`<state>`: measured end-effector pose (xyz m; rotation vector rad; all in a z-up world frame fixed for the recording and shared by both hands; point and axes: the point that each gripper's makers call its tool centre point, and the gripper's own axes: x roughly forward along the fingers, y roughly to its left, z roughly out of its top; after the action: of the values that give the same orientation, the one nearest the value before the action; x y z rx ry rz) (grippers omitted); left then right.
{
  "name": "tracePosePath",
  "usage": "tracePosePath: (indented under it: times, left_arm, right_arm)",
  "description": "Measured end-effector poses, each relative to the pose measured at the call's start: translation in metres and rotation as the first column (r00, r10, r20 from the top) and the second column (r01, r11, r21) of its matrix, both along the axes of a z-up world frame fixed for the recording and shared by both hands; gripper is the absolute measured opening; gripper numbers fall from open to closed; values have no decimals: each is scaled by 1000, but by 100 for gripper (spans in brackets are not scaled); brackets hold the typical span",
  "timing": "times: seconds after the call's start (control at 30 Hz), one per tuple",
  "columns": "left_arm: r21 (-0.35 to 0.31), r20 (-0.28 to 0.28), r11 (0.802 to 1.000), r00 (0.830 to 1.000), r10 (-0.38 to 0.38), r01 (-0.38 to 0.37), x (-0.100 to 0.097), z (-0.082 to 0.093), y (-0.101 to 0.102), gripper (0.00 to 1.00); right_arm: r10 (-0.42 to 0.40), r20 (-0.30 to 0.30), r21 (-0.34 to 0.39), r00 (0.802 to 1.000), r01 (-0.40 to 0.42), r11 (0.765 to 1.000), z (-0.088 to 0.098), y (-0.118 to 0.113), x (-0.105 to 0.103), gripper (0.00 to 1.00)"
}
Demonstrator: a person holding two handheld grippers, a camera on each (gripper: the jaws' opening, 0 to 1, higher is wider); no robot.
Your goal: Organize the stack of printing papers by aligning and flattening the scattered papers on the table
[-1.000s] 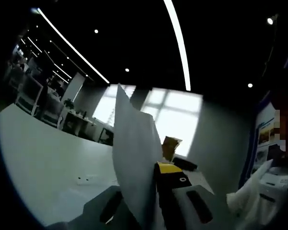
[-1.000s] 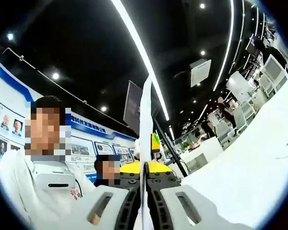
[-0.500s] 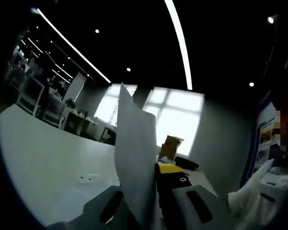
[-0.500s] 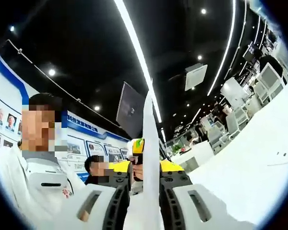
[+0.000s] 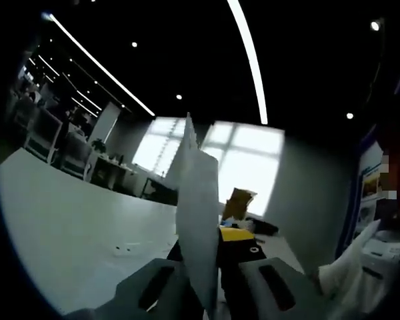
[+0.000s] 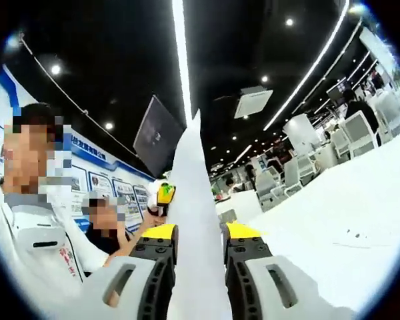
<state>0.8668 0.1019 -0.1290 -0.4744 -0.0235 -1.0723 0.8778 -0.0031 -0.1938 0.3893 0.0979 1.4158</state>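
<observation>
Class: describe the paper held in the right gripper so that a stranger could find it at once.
Start at the white table, then the right gripper rising from the view's bottom. Between its yellow-tipped jaws stands the white paper, narrowing to a point overhead. Nothing else nearby is so tall and plain.

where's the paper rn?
Off the table: the paper rises between the left gripper jaws, and in the right gripper view it stands between the right gripper jaws.

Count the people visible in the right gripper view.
2: one person in white at the left edge, and a second person lower, beside the paper. Others may be hidden behind it.
</observation>
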Motion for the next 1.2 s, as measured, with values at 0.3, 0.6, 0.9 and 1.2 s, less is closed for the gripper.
tracePosePath:
  times: [0.3,0.6,0.9,1.2]
  left_arm:
    - [44,23,999,999,27,-28,1,-2,1,6]
    - [69,37,997,998,44,-47,0,0,5,6]
    - [52,32,998,999,37,-38,-6,6,9,6]
    - [35,10,999,1000,27,-27,-3,3,5,6]
  right_arm:
    - [-125,90,-94,988,134,987,14,-16,5,25]
    - [-209,104,-213,972,227,950,4,-20,-11,27]
    - [-384,125,-248,915,403,881,4,-52,-17,36]
    - [-546,165,-298,821,569,766,1,-98,-18,56]
